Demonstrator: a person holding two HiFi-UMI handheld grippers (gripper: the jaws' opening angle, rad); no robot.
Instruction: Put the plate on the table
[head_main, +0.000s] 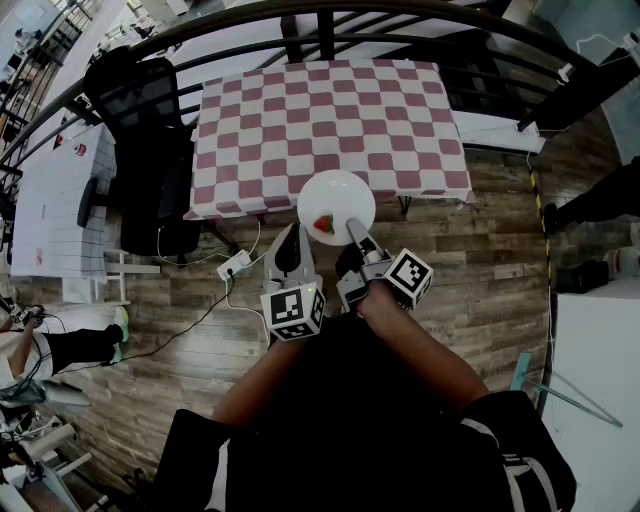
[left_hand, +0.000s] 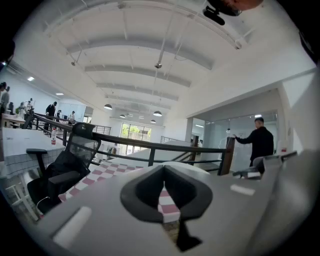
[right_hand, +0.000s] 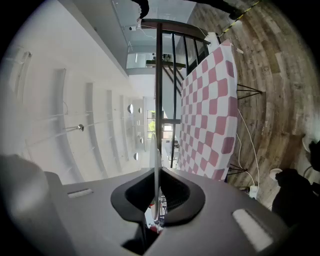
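Note:
A white round plate with a small red piece near its front rim hangs over the near edge of the table, which has a pink-and-white checked cloth. My right gripper is shut on the plate's near rim. In the right gripper view the plate shows edge-on as a thin line between the pads of the right gripper. My left gripper hangs just left of the plate, apart from it. It is shut on nothing. The left gripper points at the checked table.
A black office chair stands at the table's left. A dark railing curves behind the table. A white power strip and cables lie on the wood floor. A person in black stands far off at the right.

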